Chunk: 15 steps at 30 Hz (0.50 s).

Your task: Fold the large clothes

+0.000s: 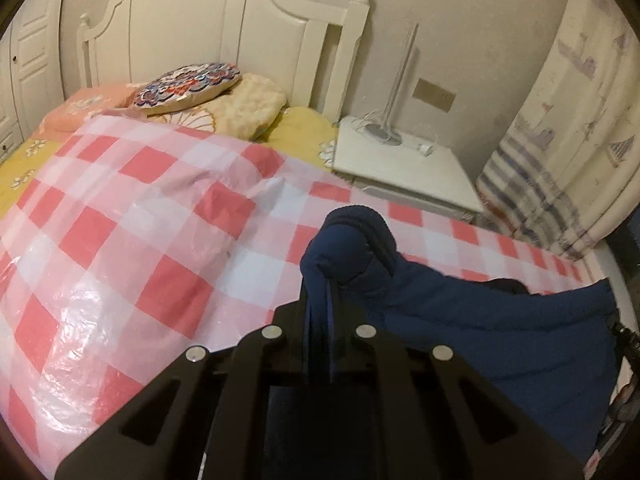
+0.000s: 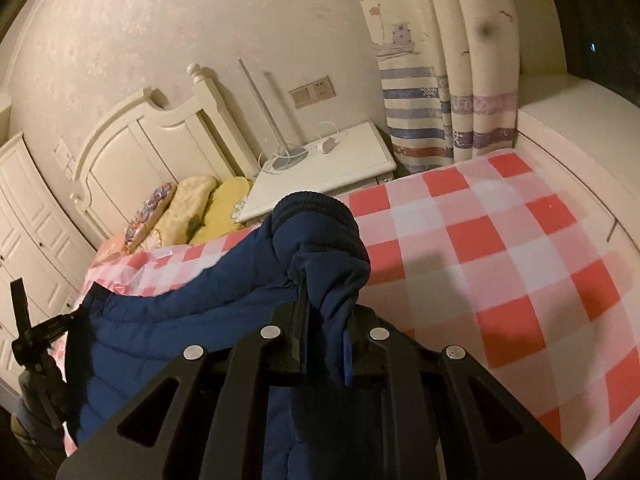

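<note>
1. My left gripper [image 1: 322, 280] had its jaws pinching a cuff of the blue jacket [image 1: 500, 320].
2. My right gripper [image 2: 326, 300] pinched another cuff.
3. The jacket hung over the bed's [image 2: 520, 260] near edge.

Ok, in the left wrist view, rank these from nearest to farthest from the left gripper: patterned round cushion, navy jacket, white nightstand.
1. Navy jacket: clamped in the left gripper.
2. White nightstand: upper right, beside the bed.
3. Patterned round cushion: upper left, at the headboard.
</note>
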Tool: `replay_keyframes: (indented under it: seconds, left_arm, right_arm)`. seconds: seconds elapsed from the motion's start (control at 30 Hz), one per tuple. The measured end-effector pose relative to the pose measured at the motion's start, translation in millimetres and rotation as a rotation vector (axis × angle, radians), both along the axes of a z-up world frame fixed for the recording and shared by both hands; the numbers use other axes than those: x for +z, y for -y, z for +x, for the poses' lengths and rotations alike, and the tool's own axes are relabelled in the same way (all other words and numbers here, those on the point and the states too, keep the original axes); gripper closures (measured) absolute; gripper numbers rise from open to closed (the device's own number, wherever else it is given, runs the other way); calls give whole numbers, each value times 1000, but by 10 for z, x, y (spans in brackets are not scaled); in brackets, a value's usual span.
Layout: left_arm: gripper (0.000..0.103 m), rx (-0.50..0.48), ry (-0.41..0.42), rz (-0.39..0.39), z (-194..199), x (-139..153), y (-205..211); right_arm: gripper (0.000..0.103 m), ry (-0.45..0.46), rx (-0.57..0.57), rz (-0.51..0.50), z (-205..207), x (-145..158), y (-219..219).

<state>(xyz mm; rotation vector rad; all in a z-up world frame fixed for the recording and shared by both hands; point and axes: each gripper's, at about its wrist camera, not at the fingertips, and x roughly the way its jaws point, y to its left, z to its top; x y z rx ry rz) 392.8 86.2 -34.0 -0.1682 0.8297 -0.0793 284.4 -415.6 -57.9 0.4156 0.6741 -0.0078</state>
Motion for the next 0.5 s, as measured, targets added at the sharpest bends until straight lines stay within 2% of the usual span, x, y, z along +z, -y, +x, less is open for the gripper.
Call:
replay_keyframes:
  seconds: [0.07, 0.13, 0.17, 0.23, 0.3, 0.33, 0.37, 0.43, 0.5]
  left_arm:
    - [92, 26, -25, 29, 54, -149, -1]
    - [86, 59, -66, 68, 111, -418, -10]
    - [81, 79, -104, 69, 151, -565, -43]
    - [72, 110, -136, 29, 183, -664, -138]
    - [57, 127, -102, -11, 145, -598, -232]
    - [41, 132, -49, -56, 72, -491, -321]
    - [29, 135, -11, -82, 5, -407, -389]
    - [22, 115, 44, -118, -173, -206, -529]
    - [18, 41, 54, -158, -353, -83, -650]
  right_arm:
    - [88, -44, -1, -17, 94, -138, -25]
    - [86, -143, -4, -23, 207, -449, -50]
    - [83, -184, -13, 27, 245, -625, -7]
    - [82, -174, -24, 66, 224, -657, 47]
    - [81, -178, -15, 85, 196, -618, 78]
    - [81, -178, -2, 99, 161, -575, 104]
    - [81, -159, 9, 116, 90, -508, 142]
    - [80, -110, 37, 155, -84, -385, 213]
    - [80, -77, 67, 156, -326, -279, 292]
